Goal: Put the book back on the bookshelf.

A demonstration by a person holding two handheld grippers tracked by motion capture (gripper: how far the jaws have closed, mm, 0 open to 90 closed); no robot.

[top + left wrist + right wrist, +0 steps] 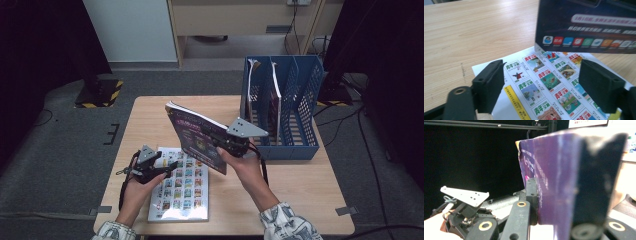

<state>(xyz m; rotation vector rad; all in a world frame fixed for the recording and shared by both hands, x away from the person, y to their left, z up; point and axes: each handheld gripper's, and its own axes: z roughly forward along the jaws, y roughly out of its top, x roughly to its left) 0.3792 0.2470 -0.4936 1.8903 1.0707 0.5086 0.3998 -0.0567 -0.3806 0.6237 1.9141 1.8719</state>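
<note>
A purple magazine [192, 132] is held up above the table, tilted, with my right gripper [220, 141] shut on its lower right edge. In the right gripper view its jaws [559, 192] clamp the purple cover [554, 170] from both sides. A white magazine [182, 192] printed with rows of small cover pictures lies flat near the table's front edge. My left gripper [167, 167] hovers over that magazine's left edge, open. In the left gripper view nothing is between the two black pads [542, 68]; the white magazine [544, 85] lies below and the purple one [586, 25] hangs above it.
A blue slotted file rack [305, 100] stands at the table's back right, with magazines [275, 95] upright in its left slots. Bare wooden tabletop [150, 120] lies to the left and behind. The left gripper's grey plate [466, 195] appears low in the right gripper view.
</note>
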